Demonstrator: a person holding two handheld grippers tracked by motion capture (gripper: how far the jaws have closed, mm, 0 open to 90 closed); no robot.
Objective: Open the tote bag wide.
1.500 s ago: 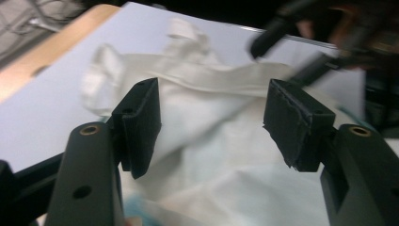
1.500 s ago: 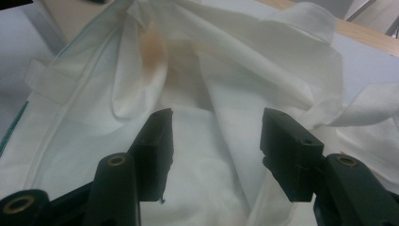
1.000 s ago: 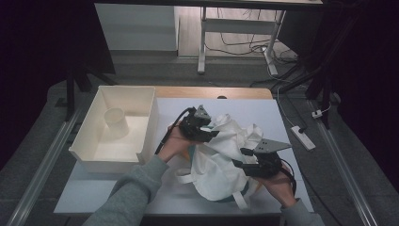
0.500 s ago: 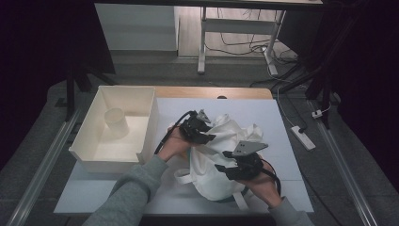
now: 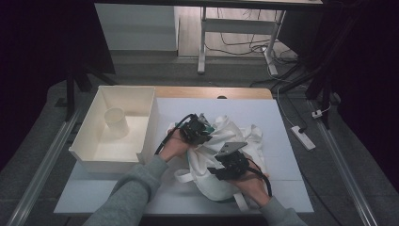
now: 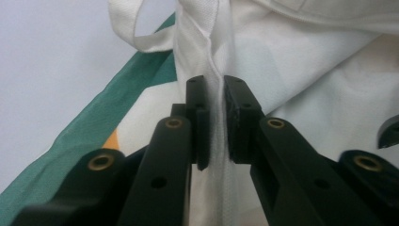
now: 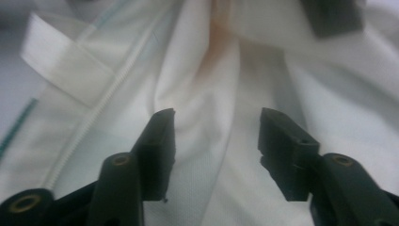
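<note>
Bag: white cloth bag (image 5: 230,150) with straps lies crumpled at the centre of the desk (image 5: 282,117), right of the cream bin (image 5: 141,136).
Left gripper (image 6: 215,117): fingers have just been closing and now clench a fold of the bag's fabric.
Right gripper (image 7: 216,141): fingers released, spread apart over the cloth, nothing pinched.
Change: compared with a second ago, the right gripper sits further left on the bag, lower centre of the frame.
Meaning: one side looks secured; the right likely needs its own hold next.

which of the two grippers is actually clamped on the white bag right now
The left gripper: its jaws have just closed and pinch a fold of the white bag. The right gripper hovers over the cloth with its jaws apart.
</note>
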